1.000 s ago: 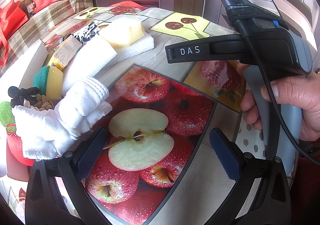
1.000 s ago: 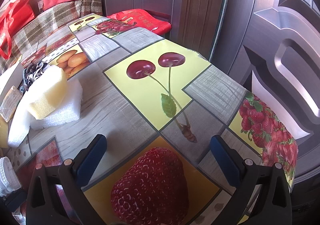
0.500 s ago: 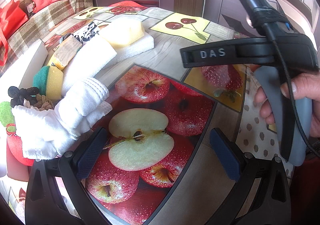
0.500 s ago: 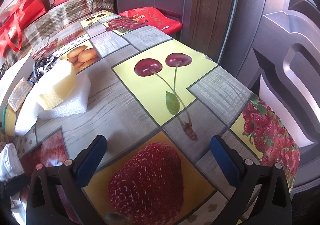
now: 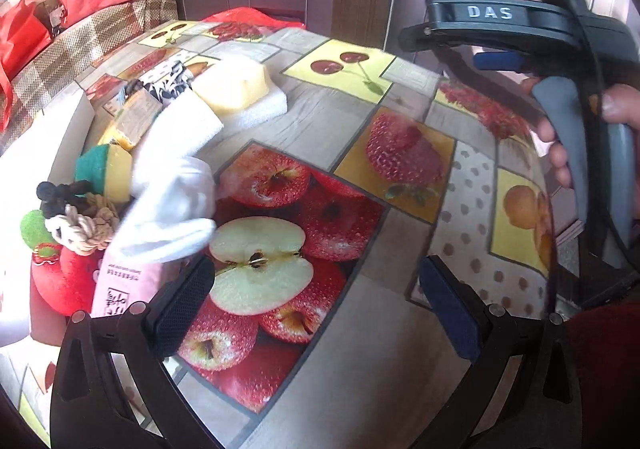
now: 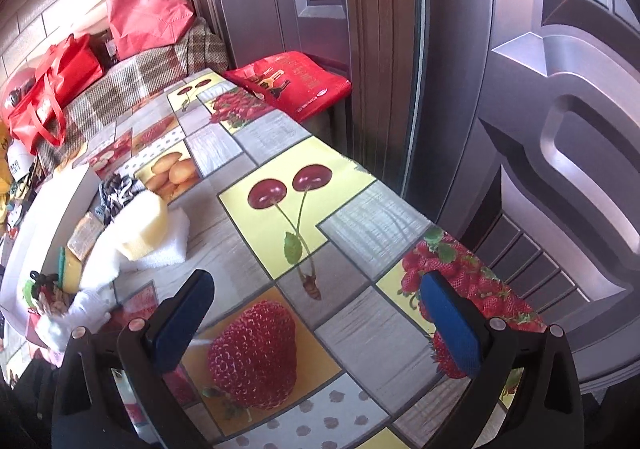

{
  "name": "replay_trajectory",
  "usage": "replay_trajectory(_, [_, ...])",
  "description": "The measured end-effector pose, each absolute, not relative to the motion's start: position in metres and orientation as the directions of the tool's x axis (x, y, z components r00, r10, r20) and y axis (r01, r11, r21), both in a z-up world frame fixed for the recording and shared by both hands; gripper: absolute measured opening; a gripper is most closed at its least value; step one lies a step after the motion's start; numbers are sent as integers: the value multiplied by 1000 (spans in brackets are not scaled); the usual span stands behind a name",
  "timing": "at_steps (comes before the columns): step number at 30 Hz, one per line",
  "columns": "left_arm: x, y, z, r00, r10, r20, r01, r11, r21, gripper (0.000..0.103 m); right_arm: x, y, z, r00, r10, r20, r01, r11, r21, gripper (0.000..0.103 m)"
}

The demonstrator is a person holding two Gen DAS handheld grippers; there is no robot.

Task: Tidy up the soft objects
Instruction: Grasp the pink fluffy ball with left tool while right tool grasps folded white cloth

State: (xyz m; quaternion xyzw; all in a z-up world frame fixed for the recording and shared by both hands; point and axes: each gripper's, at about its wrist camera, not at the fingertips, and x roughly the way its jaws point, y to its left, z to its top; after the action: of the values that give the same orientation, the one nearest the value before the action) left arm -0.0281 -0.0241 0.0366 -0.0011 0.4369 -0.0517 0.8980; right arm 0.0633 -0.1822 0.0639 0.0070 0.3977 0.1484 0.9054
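My left gripper (image 5: 312, 301) hangs wide apart, empty, and so does my right gripper (image 6: 316, 313). The white cloth (image 5: 172, 209) lies far left, just beside my left finger: light and floppy, so I'd pinch a thick fold.

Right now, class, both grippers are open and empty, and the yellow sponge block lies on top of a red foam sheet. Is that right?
Not quite. The left wrist view shows the yellow sponge block lying on a white foam sheet, not a red one. The rest holds: the left gripper and the right gripper are both open and empty.
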Motion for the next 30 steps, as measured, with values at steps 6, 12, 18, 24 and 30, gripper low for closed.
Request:
replay_trajectory(6, [-77, 5, 90, 712, -41, -701, -23, 996, -81, 102, 70, -171, 85, 639, 341, -690, -275, 938, 209, 103])
replay_trajectory(12, [-134, 75, 124, 793, 54, -607, -226, 951, -212, 103, 59, -147, 93, 616, 442, -652, -373, 892, 253, 103])
replay_trajectory(18, [-192, 134, 113, 777, 201, -597, -432, 860, -273, 103, 41, -125, 91, 562, 557, -612, -480, 822, 307, 103])
replay_trajectory(24, [-192, 134, 91, 700, 202, -685, -435, 881, -184, 103, 24, -83, 69, 399, 572, -717, -624, 742, 244, 103])
replay_trajectory(30, [-163, 132, 56, 633, 118, -765, -420, 882, -212, 103, 12, -41, 51, 308, 569, -763, -712, 669, 212, 103])
